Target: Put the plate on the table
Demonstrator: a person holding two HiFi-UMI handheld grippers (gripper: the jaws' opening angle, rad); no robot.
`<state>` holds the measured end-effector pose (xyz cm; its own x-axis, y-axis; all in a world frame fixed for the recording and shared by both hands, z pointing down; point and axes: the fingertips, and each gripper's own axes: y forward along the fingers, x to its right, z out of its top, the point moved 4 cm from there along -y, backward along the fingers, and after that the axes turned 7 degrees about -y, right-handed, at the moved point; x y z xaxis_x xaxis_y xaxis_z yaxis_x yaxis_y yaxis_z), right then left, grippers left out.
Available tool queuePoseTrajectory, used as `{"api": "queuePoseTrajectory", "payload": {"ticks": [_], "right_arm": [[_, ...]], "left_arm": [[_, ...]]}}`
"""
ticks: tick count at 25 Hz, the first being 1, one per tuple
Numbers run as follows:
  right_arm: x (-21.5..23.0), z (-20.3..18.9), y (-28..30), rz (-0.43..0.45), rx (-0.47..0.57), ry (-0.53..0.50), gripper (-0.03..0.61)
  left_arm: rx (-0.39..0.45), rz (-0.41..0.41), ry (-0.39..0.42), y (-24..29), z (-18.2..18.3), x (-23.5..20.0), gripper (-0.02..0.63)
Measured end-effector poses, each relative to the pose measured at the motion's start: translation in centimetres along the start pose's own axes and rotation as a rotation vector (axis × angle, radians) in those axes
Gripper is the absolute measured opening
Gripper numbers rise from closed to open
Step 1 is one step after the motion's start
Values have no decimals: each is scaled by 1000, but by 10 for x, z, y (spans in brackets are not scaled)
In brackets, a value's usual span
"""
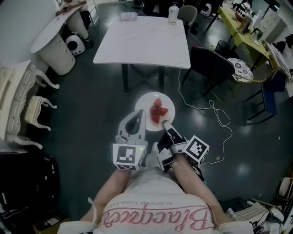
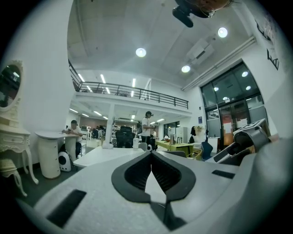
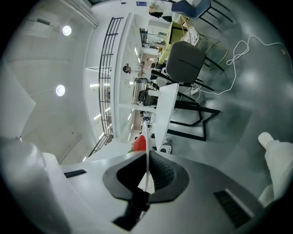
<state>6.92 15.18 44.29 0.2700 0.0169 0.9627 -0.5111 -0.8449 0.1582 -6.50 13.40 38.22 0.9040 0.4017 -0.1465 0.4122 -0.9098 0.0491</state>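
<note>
The right gripper (image 1: 166, 124) is clenching the near rim of the plate (image 1: 145, 102), and its own view is showing the thin white edge running straight between its pressed jaws. The plate is hanging in the air over the dark floor (image 1: 91, 100), just near of the white table (image 1: 142, 41) and not yet resting on it. Red strawberries (image 1: 158, 111) are lying in the middle of the plate, and one of them is peeking past the jaw tips in the right gripper view. The left gripper (image 1: 139, 114) is sitting just left of the plate with its tip by the left rim; whether it is touching the rim I cannot tell. In the left gripper view its jaws are pressing together at the tips with nothing between them, and they are pointing toward the far table. On the far edge of that table a cup (image 1: 173, 13) is standing upright. A black chair (image 1: 210, 64) is standing at the table's right side, and a white cable (image 1: 219, 114) is trailing across the floor to the right of the plate.
</note>
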Motion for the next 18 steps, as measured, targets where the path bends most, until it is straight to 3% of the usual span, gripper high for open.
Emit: {"api": "queuePoseTrajectory", "payload": {"ticks": [7,18], "right_arm": [[-7,54,56,43,-35,-28,11],[6,116,111,10,-68,-54,11]], "left_arm": [[24,46,22,67,19,-13,3],[12,100,11,138,16,-27,3]]}}
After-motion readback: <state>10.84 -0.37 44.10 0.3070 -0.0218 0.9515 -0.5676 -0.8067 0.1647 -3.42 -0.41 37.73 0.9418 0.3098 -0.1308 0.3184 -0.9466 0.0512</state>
